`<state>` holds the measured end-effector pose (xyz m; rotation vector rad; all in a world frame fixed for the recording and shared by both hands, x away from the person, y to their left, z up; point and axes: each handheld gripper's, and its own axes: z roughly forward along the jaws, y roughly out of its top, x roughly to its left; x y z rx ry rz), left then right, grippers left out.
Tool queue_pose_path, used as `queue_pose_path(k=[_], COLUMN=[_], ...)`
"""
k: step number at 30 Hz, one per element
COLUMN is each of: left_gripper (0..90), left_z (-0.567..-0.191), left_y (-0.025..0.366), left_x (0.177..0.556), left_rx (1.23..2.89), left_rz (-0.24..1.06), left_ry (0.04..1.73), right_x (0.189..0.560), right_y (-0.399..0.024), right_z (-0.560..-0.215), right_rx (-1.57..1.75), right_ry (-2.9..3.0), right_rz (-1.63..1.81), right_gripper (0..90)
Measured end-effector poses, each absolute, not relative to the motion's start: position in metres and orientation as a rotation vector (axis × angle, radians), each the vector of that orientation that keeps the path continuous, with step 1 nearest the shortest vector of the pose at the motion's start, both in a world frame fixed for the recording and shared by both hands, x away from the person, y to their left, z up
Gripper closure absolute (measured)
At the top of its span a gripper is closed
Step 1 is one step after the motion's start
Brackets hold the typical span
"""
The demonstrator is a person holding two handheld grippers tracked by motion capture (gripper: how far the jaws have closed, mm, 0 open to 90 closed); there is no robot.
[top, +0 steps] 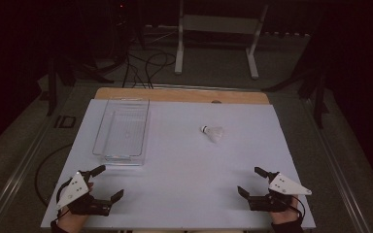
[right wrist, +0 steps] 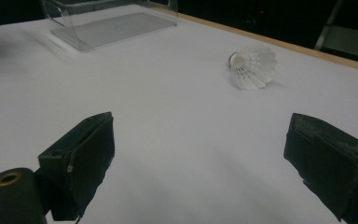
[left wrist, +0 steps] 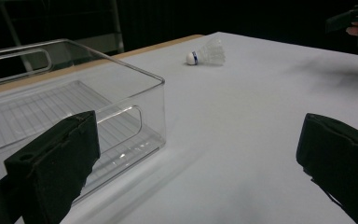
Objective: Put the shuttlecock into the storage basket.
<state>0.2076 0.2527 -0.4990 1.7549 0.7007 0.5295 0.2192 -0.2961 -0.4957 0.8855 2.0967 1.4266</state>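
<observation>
Both grippers, left gripper (top: pixel 108 183) and right gripper (top: pixel 250 181), gape wide over the white table (top: pixel 189 170) in a dark room.

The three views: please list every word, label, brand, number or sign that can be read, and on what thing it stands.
None: no readable text in these pictures.
White feathered shuttlecock: a blue band around its cork, no letters legible.
Clear plastic rectangular bin: no label seen.
White table cover: plain.

No legible text, label or number anywhere.
</observation>
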Motion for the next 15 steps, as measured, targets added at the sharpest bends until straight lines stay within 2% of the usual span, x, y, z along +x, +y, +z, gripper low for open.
queue_pose_path(k=[15], left_gripper=[0.1], left_z=[-0.4985], left_y=[0.2506], left_x=[0.2069], left_rx=[1.758], left_rz=[0.529], left_ry=[0.686], right_x=[0.2146], right_y=[-0.2925], right_z=[-0.4871], right_rx=[0.890], right_ry=[2.073], right_rz=[1.429], right_gripper=[8.7])
